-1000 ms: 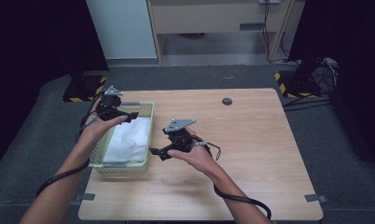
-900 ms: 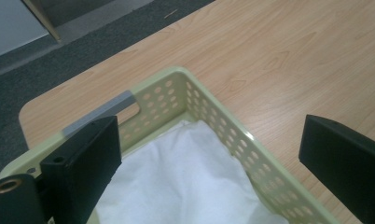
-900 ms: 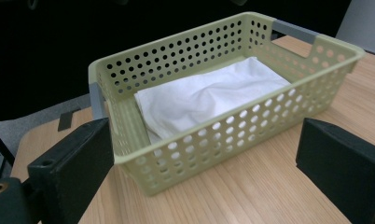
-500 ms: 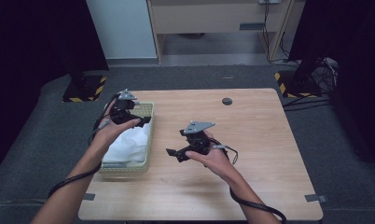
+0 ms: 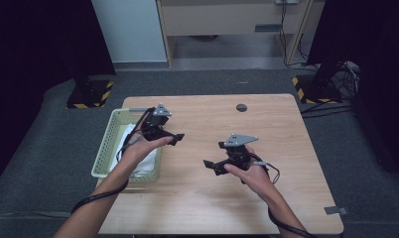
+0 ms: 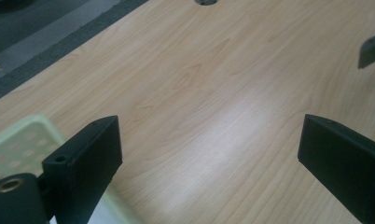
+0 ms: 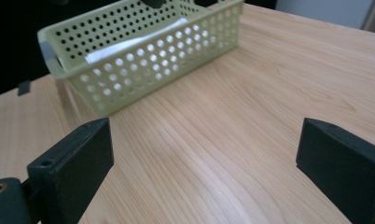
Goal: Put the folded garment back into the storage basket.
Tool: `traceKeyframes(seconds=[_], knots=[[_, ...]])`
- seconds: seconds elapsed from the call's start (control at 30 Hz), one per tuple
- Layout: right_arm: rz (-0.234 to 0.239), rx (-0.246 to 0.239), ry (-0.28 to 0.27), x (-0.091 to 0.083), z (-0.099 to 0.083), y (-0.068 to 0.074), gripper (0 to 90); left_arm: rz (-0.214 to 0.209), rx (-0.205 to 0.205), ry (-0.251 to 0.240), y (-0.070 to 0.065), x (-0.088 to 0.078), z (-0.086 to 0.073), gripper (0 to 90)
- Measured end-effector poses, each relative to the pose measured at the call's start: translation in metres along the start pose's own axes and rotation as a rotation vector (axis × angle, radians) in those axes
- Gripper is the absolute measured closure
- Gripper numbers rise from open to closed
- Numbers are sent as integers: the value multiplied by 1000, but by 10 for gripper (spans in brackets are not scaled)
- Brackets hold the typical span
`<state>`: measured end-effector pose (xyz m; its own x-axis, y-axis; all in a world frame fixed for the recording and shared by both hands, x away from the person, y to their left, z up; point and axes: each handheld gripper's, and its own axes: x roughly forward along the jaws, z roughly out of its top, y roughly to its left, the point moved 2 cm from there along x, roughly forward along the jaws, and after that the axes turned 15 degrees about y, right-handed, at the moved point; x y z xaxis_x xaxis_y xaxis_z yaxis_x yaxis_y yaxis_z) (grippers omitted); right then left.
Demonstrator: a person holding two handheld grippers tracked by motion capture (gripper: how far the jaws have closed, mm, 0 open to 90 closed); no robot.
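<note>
Our fingers [image 6: 85, 154] on the left gripper [image 6: 209, 149] stand wide apart with nothing between them, only bare wood of the table [image 6: 213, 93] below the gap, and the fingers [image 7: 76, 158] of the right gripper [image 7: 204, 154] are spread just as wide and equally empty. In the high view we hold the left gripper [image 5: 173, 138] above the table just beside the right-hand rim of the pale green perforated basket [image 5: 104, 148], its jaws pointing away from the basket toward the middle of the table. We hold the right gripper [image 5: 211, 165] well apart from it, over the open wood, jaws turned toward the basket. From the right gripper's fingers the basket [image 7: 143, 60] lies ahead and to the left, resting on the table, with a white cloth [image 7: 129, 42] lying inside it; the cloth [image 5: 138, 161] also shows in the high view, partly under our left hand [image 5: 143, 146]. Behind the left fingers a corner of the basket [image 6: 22, 140] shows at the lower left, and far ahead of them a small dark round grommet [image 6: 205, 2] sits in the tabletop. Our right hand [image 5: 252, 173] grips its tool from below, its cable trailing back along the forearm.
</note>
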<state>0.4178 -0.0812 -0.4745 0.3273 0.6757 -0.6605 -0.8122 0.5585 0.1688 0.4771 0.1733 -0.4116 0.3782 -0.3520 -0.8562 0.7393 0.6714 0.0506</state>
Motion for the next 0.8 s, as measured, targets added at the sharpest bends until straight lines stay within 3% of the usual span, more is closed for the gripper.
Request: traceKeyframes(seconds=[0.37, 0.63, 0.8], knots=[[-78, 93, 16, -30, -42, -26, 45, -53, 51, 25, -48, 46, 6, 69], [-126, 154, 29, -45, -67, -47, 46, -93, 44, 48, -75, 79, 1, 71], [-172, 186, 86, -50, -83, -57, 42, -105, 40, 66, -90, 99, -6, 70]])
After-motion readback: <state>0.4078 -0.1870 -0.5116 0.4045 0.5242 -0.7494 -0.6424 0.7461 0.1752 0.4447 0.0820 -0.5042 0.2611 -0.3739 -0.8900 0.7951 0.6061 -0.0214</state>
